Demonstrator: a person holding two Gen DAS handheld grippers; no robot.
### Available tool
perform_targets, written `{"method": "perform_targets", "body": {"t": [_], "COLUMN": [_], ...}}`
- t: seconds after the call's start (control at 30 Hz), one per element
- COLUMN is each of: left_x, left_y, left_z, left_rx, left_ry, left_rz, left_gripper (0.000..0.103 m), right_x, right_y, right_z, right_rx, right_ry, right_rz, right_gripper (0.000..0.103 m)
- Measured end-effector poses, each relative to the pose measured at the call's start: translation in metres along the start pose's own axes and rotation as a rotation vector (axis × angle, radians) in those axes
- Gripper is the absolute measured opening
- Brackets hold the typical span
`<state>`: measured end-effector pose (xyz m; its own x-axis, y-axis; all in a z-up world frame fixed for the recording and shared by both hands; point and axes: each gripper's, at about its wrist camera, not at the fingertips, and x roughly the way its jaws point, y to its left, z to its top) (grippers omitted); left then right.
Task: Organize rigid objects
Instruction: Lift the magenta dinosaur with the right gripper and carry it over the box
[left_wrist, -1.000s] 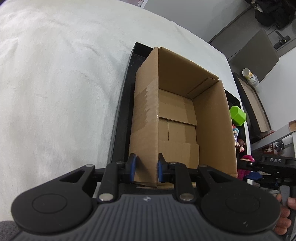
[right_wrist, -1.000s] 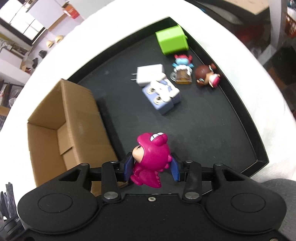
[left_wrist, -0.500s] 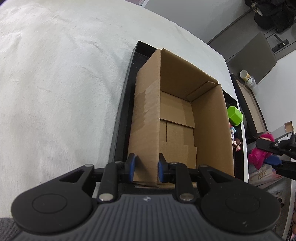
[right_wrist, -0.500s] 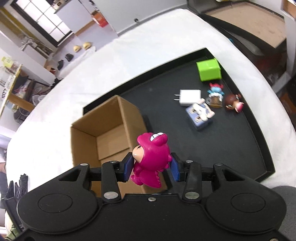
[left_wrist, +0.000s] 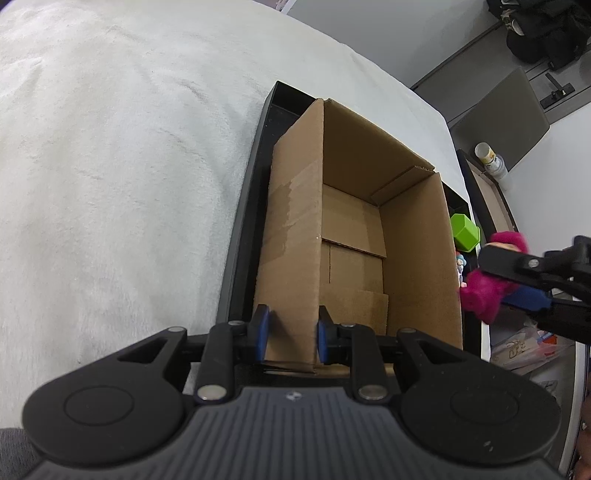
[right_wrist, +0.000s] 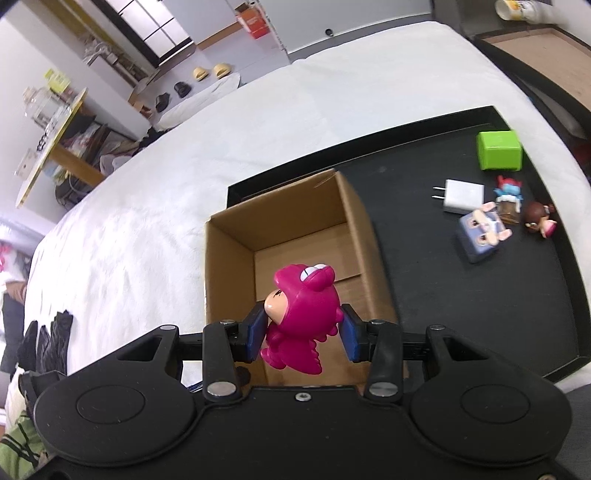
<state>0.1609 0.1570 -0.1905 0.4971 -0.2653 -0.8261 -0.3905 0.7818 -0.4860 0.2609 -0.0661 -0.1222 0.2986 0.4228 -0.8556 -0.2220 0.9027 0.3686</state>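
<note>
My left gripper (left_wrist: 290, 334) is closed on the near-left wall of the cardboard box (left_wrist: 354, 236), one blue pad outside, one inside. The box stands open at the left end of the black tray (right_wrist: 480, 295), which lies on the white cover (left_wrist: 110, 184). My right gripper (right_wrist: 302, 334) clamps the pink figurine (right_wrist: 301, 314) between both pads, above the box's near edge. Right end of tray: white charger (right_wrist: 463, 195), blue block toy (right_wrist: 480, 238), green cube (right_wrist: 498, 149), two small figures (right_wrist: 524, 210).

No lettering, label, brand or number can be read anywhere in either view.
</note>
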Motion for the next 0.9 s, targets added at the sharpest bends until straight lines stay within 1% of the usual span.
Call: {"method": "perform_targets", "body": {"t": [0.23, 0.43, 0.63, 0.77, 0.9], "left_x": [0.0, 0.002, 0.004, 0.005, 0.006], "left_y": [0.003, 0.007, 0.006, 0.008, 0.009], "left_z": [0.0, 0.001, 0.001, 0.001, 0.001], "left_rx": [0.001, -0.016, -0.003, -0.015, -0.012], "left_ry": [0.004, 0.012, 0.017, 0.018, 0.017], "left_rz": [-0.021, -0.046, -0.053, -0.061, -0.064], "left_gripper": [0.024, 0.024, 0.025, 0.025, 0.025], "right_x": [0.022, 0.039, 0.058, 0.065, 0.061], "right_y": [0.016, 0.025, 0.024, 0.024, 0.019], "right_z": [-0.011, -0.017, -0.024, -0.028, -0.028], "right_rx": [-0.014, -0.003, 0.028, 0.045, 0.069], "right_ry": [0.062, 0.089, 0.115, 0.139, 0.137], "right_rz": [0.005, 0.006, -0.014, -0.003, 0.019], "right_gripper": [0.042, 0.042, 0.042, 0.043, 0.043]}}
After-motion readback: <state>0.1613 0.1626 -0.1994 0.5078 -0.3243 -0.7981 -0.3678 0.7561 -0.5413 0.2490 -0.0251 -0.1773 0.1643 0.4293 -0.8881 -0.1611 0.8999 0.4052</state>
